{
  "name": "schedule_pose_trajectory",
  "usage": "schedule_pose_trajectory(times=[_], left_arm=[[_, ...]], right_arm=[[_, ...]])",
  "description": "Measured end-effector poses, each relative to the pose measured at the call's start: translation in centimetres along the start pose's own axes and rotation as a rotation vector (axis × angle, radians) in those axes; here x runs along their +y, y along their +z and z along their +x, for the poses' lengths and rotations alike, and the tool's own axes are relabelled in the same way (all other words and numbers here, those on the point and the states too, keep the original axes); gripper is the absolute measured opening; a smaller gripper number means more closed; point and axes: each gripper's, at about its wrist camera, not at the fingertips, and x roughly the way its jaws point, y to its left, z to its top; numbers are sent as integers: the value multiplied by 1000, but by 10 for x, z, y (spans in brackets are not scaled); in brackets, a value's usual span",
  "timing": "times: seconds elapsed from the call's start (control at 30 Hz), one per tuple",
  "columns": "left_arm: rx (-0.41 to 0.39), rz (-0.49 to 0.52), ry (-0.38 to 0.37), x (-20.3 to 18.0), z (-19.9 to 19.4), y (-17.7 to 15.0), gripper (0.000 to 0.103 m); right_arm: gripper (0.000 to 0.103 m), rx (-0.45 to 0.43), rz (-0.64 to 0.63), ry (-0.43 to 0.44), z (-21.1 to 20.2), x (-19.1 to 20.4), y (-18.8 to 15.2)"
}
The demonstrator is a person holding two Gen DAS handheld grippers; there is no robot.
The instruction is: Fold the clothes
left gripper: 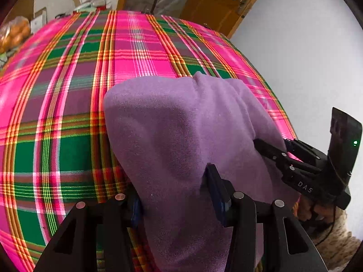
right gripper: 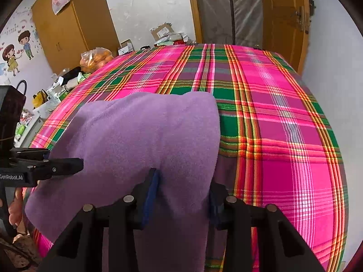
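Observation:
A purple fleece cloth (left gripper: pixel 172 131) lies on the plaid-covered table (left gripper: pixel 68 90), draped toward the near edge. My left gripper (left gripper: pixel 174 195) has the cloth's near part bunched between its wide-set blue-padded fingers. My right gripper (right gripper: pixel 183 192) likewise has the cloth (right gripper: pixel 140 136) between its fingers near its right edge. Each gripper shows in the other's view: the right one (left gripper: pixel 272 151) at the cloth's right side, the left one (right gripper: pixel 68 165) at its left side.
The pink, green and orange plaid cloth (right gripper: pixel 272 113) covers the whole table. Beyond its far edge are boxes (right gripper: pixel 163 31), a bag of oranges (right gripper: pixel 97 59), a wardrobe (right gripper: pixel 68 22) and a wooden door (right gripper: pixel 285 18). A white wall is at right.

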Motion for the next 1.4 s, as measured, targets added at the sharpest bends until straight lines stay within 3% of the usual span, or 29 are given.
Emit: schedule_pose_trajectory(times=[0.27, 0.53, 0.93, 1.4], left_arm=[[-62, 85, 91, -16, 0, 1, 50], [-106, 111, 88, -16, -8, 5, 44], [-182, 83, 66, 4, -33, 18, 39], [-214, -46, 173, 77, -63, 36, 39]], right_arm=[[27, -51, -102, -161, -7, 30, -7], [22, -61, -77, -188, -9, 35, -5], [20, -120, -58, -140, -25, 53, 10], [20, -123, -103, 7, 7, 106, 54]])
